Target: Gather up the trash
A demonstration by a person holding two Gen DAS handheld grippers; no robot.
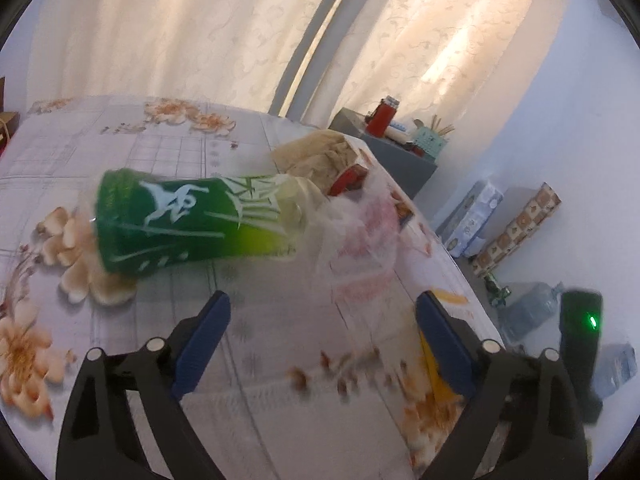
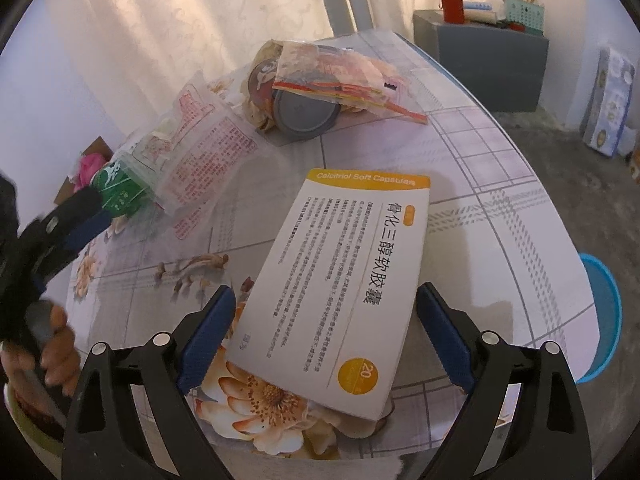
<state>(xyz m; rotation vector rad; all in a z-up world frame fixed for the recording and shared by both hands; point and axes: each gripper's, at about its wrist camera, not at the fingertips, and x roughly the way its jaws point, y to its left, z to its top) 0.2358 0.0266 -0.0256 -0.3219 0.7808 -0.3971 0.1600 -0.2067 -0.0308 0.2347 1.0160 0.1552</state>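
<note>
A green bottle (image 1: pixel 192 220) with white script lies on its side on the floral table (image 1: pixel 120 152). Its far end is tucked against a clear plastic bag with red print (image 1: pixel 360 240). My left gripper (image 1: pixel 324 304) stands open just short of the bottle, with nothing between its fingers. In the right wrist view that left gripper (image 2: pixel 94 210) is close beside the green bottle (image 2: pixel 120 188), held by a person's hand (image 2: pixel 56 344). A white medicine box with a yellow band (image 2: pixel 344 292) lies flat between the fingers of my right gripper (image 2: pixel 326 294), which is open.
A tipped can (image 2: pixel 304 112) and a bag of colourful wrappers (image 2: pixel 344 76) lie at the table's far side, beside crumpled brown paper (image 1: pixel 320 156). Crumbs (image 1: pixel 340 368) are scattered near the edge. A blue bin (image 2: pixel 600 320) stands on the floor, with a grey cabinet (image 2: pixel 488 40) behind.
</note>
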